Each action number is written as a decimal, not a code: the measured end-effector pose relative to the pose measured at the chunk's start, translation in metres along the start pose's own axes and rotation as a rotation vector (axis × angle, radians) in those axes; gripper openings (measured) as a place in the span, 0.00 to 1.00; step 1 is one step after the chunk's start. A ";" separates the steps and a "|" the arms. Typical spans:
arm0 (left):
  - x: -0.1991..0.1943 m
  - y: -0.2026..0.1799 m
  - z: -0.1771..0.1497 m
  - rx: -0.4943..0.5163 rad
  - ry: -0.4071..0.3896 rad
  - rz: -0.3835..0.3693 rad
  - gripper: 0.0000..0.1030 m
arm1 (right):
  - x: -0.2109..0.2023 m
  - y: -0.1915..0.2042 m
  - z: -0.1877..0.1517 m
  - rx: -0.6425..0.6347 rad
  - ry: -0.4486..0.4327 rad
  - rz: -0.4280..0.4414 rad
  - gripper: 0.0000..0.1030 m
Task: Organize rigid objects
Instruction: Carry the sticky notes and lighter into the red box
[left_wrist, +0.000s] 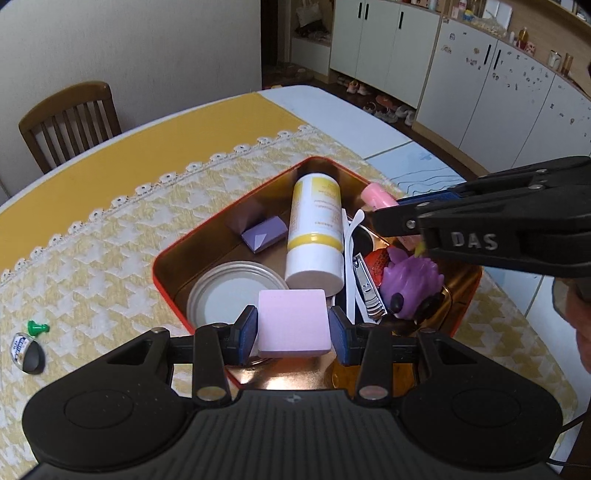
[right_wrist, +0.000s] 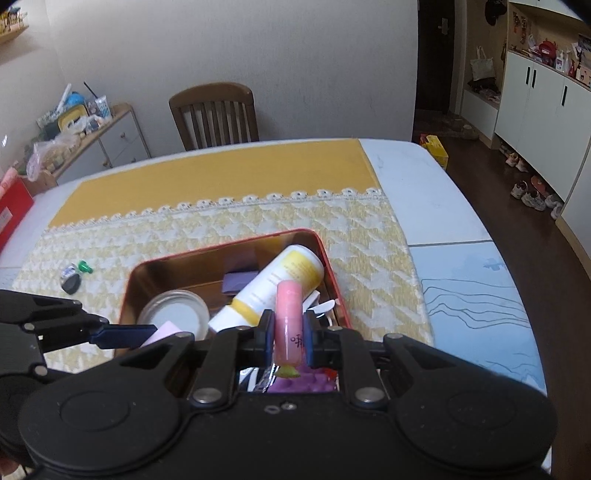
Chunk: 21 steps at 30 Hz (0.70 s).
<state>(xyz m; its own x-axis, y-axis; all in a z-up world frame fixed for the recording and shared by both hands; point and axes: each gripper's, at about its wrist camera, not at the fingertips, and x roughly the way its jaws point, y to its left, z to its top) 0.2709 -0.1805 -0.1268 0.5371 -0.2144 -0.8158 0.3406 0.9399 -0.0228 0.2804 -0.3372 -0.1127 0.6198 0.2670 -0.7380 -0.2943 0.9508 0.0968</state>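
- Left gripper (left_wrist: 293, 326) clenched on a pale pink square block (left_wrist: 293, 325), lower centre of left wrist frame, held over the near edge of the red tin (left_wrist: 166, 284).
- Right gripper (right_wrist: 289, 338) grasping a pink tube (right_wrist: 289, 317), centre of right wrist frame; tube stands roughly upright between the pads, black lettering on it, yellow-green end at the bottom.
- Both items hover above the tin; neither looks set down yet. Cannot tell whether they are going in or coming out.
- Tin sits on a yellow houndstooth cloth (left_wrist: 110, 258), gold inside, already crowded: white bottle with yellow bands (left_wrist: 314, 236) lying on its side, round metal lid (left_wrist: 229, 295), purple folded box (left_wrist: 264, 232), nail clipper (left_wrist: 367, 291), purple toy figure (left_wrist: 410, 284).
- To do this step well, if placing: lower the block flat onto the lid area at frame left, the only open patch; keep the tube clear of the bottle, lay it alongside.
- The grippers sit close together, so move one at a time.
- Green pushpin (left_wrist: 37, 328) and small grey object (left_wrist: 27, 350) lie outside the tin, lower left, likely left to collect.
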 end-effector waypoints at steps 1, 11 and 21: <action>0.001 -0.001 0.000 0.004 0.001 0.001 0.40 | 0.003 -0.001 0.000 0.002 0.007 -0.002 0.14; 0.016 -0.009 0.004 0.007 0.034 0.002 0.40 | 0.022 -0.010 -0.004 0.000 0.071 -0.016 0.14; 0.024 -0.010 0.010 -0.024 0.055 0.003 0.40 | 0.019 -0.013 -0.006 -0.003 0.082 -0.002 0.20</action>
<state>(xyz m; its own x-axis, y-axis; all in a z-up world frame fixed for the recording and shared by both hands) 0.2883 -0.1976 -0.1397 0.4943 -0.1975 -0.8466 0.3205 0.9466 -0.0337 0.2918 -0.3457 -0.1318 0.5589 0.2510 -0.7903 -0.2953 0.9508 0.0931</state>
